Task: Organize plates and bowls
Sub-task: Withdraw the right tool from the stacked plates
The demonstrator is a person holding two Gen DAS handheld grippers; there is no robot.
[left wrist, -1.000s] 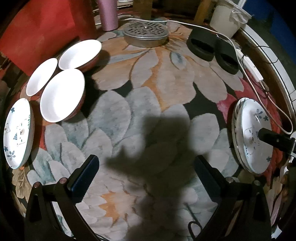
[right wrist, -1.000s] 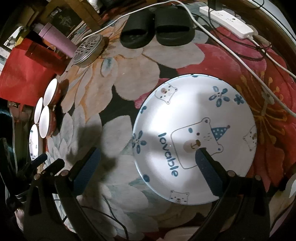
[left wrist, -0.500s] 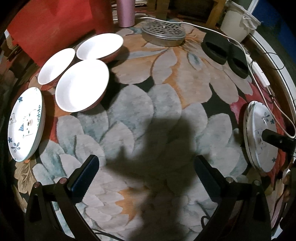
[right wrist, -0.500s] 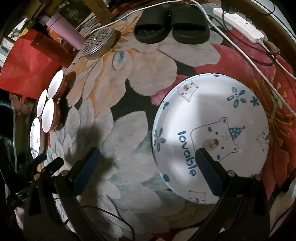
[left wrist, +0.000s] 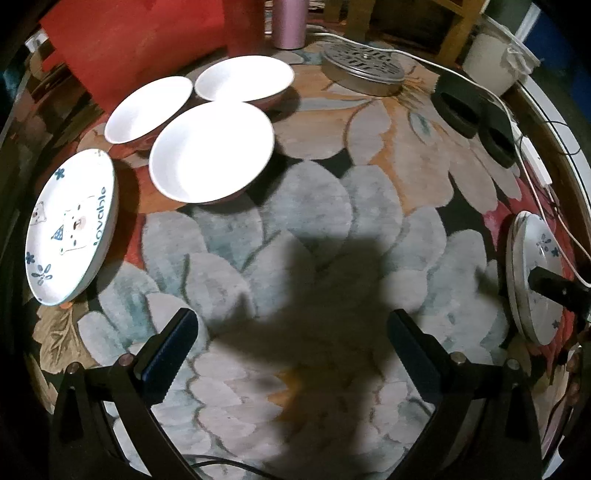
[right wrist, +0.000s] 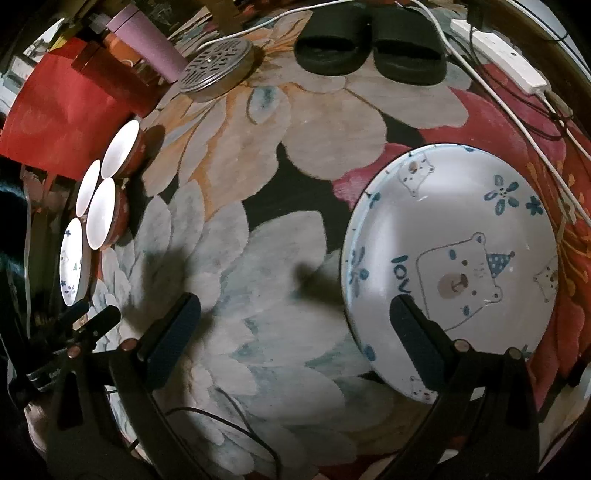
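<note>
Three bowls [left wrist: 212, 151] nearer left claw [left wrist: 288, 350]

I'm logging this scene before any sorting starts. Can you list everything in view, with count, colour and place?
Bowls: three, white inside, reddish outside, clustered far left.
Single plate: one, white, bear print, left edge beside the bowls.
Plate stack: at least two, same print, right side.
Rug: one, floral, under everything.
Metal lid: one, grey, perforated, far centre.
Slippers: two, black, far right.
Power strip: one, white, corded, far right.
Tumbler: one, pink, far edge.
Left gripper: open, empty.
Right gripper: open, one of its fingers over the stack.
</note>
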